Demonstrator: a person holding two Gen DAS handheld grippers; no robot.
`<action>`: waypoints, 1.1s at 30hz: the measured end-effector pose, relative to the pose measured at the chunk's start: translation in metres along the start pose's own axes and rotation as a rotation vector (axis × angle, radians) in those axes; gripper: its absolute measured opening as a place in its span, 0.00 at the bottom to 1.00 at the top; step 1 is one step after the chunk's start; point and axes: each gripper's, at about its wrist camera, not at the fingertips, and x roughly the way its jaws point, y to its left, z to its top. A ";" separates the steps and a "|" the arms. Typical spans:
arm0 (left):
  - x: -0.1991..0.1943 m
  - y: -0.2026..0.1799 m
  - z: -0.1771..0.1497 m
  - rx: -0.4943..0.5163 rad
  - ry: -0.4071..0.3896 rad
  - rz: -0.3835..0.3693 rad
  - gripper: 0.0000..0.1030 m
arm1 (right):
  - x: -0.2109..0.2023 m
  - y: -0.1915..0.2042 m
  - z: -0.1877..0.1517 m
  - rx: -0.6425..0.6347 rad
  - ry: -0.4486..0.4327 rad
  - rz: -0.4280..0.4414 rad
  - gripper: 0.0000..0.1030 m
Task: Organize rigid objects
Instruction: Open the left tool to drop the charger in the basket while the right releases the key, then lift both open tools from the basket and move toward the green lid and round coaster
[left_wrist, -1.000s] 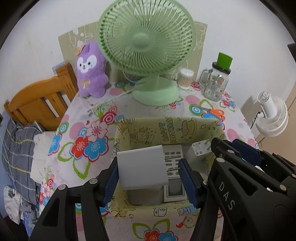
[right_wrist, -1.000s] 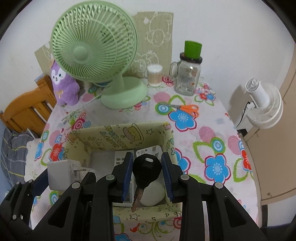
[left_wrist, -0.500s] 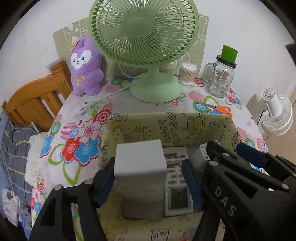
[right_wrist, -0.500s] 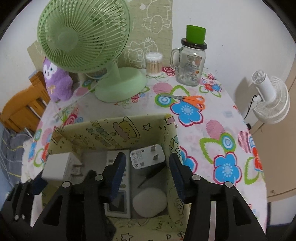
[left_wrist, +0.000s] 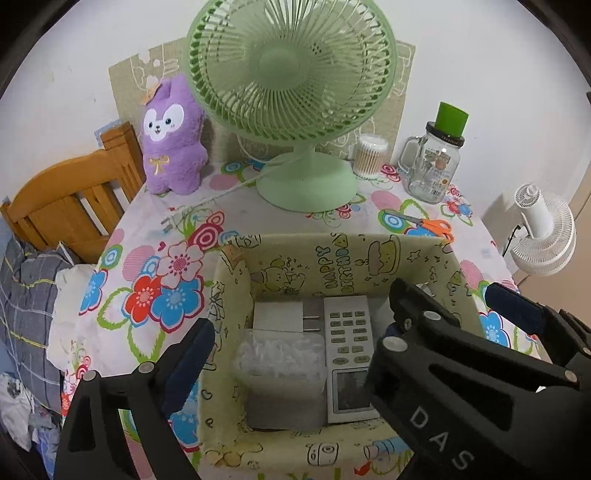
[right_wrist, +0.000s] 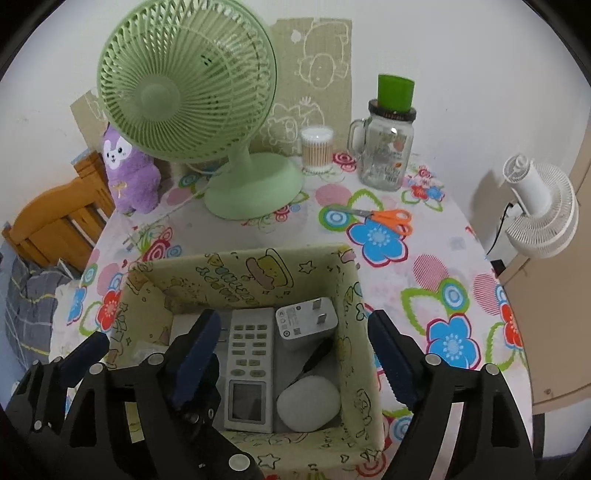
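A yellow cartoon-print box (left_wrist: 332, 258) (right_wrist: 240, 273) stands on the flowered tablecloth just below both grippers. Inside it lie a white charger block (left_wrist: 277, 315), a clear plastic case (left_wrist: 280, 362), a grey remote (left_wrist: 349, 354) (right_wrist: 249, 362), a white plug adapter (right_wrist: 306, 321), a black key (right_wrist: 317, 356) and a white round piece (right_wrist: 308, 404). My left gripper (left_wrist: 301, 314) hangs over the box's left half, jaws opening, nothing between the pads. My right gripper (right_wrist: 291, 321) hangs over the right half, jaws opening, with the key lying loose below.
A green desk fan (left_wrist: 295, 92), a purple plush (left_wrist: 171, 136), a cotton-swab tub (left_wrist: 369, 157) and a glass jar with a green lid (left_wrist: 432, 162) stand behind the box. Orange scissors (right_wrist: 388, 218) lie at the right. A wooden chair (left_wrist: 62, 199) is at the left, a white fan (right_wrist: 539, 210) beyond the table's right edge.
My left jaws spread and let go of the white charger block, which now lies in the box. My right jaws spread and dropped the black key into the box.
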 end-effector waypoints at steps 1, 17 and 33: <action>-0.002 0.000 0.000 0.002 -0.003 0.000 0.92 | -0.002 0.000 0.000 0.001 -0.002 0.001 0.83; -0.051 -0.005 -0.018 0.015 -0.046 -0.009 0.98 | -0.049 0.002 -0.017 -0.014 -0.037 -0.006 0.85; -0.093 -0.009 -0.041 0.015 -0.060 -0.019 1.00 | -0.097 -0.002 -0.039 -0.038 -0.060 -0.016 0.92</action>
